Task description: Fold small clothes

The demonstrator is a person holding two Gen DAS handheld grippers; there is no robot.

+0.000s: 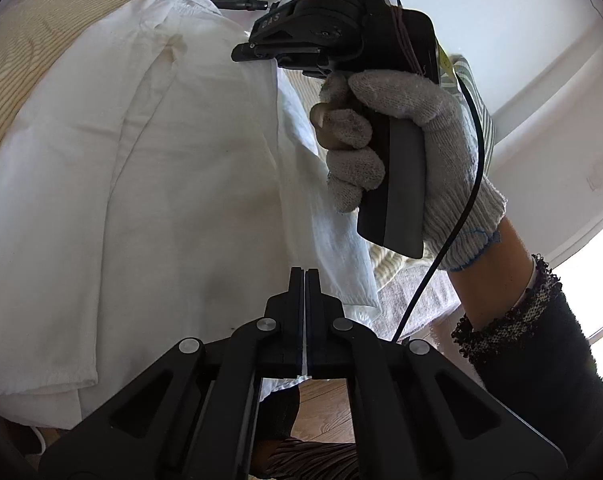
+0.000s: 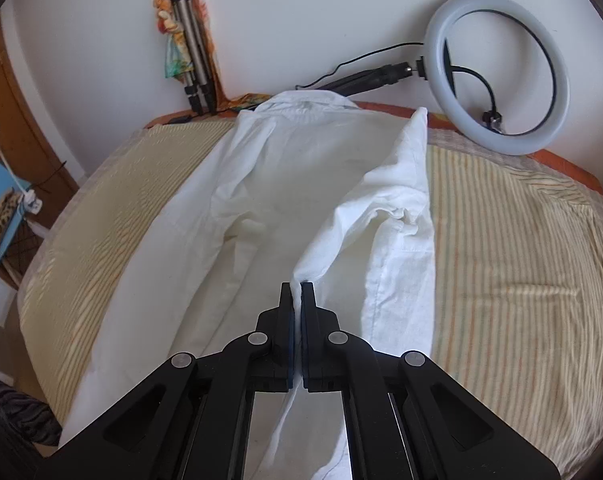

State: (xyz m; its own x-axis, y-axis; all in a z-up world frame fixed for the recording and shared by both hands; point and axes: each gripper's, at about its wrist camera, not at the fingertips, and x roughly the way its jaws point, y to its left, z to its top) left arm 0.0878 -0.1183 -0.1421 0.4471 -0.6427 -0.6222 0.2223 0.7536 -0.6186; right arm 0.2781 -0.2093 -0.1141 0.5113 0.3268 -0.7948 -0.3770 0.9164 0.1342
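A white shirt lies spread on a bed with a yellow striped sheet, collar toward the far wall. My right gripper is shut on a fold of the shirt's right side, lifted above the bed, cloth passing between the fingers. In the left wrist view the shirt fills the left half. My left gripper is shut on the shirt's near edge, white cloth showing between its pads. The right gripper's body and the gloved hand holding it are above the shirt's right edge there.
A ring light lies at the bed's far right by the wall. A folded tripod leans on the wall at the far left. A blue chair stands left of the bed. Wooden floor shows below the bed's edge.
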